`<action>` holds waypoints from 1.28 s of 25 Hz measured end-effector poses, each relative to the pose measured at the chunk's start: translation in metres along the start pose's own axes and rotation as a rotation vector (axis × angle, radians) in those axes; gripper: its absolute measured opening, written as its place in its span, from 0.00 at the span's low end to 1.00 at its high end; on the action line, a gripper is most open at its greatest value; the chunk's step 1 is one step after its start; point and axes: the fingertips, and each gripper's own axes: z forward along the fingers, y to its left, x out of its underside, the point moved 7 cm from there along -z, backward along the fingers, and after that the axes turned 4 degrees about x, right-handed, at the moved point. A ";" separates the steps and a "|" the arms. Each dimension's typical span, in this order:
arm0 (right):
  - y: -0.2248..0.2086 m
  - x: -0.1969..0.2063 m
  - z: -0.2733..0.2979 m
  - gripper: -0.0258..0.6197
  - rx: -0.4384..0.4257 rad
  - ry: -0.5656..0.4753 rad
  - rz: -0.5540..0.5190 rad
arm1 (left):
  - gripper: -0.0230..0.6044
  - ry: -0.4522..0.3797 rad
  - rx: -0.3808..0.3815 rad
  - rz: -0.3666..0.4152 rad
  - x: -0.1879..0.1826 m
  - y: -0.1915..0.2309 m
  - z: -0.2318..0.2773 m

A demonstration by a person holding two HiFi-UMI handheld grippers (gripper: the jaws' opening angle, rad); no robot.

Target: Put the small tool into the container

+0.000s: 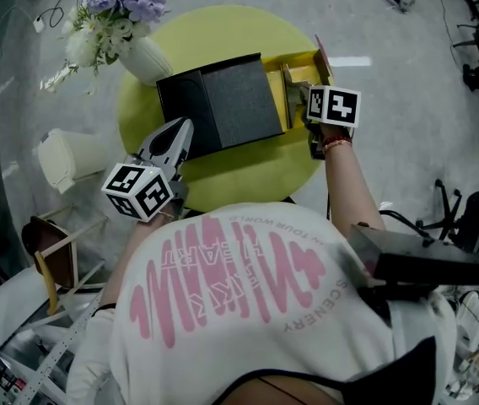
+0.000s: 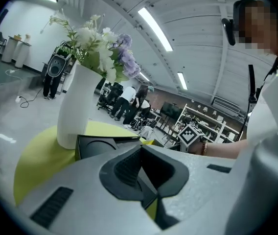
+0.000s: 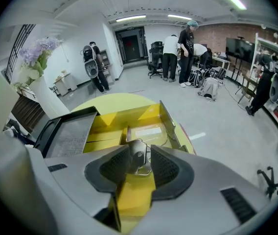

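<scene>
Right claw (image 3: 140,152) stands released over the yellow box (image 3: 104,131), and the small metal tool (image 3: 138,159) between its jaws seems already inside. Best to lift straight up, slowly, so no pad drags the tool out. Left claw (image 1: 182,133) looks clenched and empty.

One vase (image 1: 148,60); one box (image 1: 223,104); one container (image 1: 303,60); one tool (image 3: 138,155) — left gripper (image 1: 180,132), right gripper (image 3: 140,163): two.

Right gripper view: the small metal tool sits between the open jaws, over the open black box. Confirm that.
Not quite: the box is wrong. The right gripper view shows the small metal tool between the open jaws of the right gripper, over the open yellow box. The black box lies beside it, to the left in that view.
</scene>
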 end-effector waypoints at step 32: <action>0.051 0.044 -0.132 0.05 -0.191 -0.520 0.439 | 0.05 0.006 0.286 0.111 -0.037 -0.013 -0.032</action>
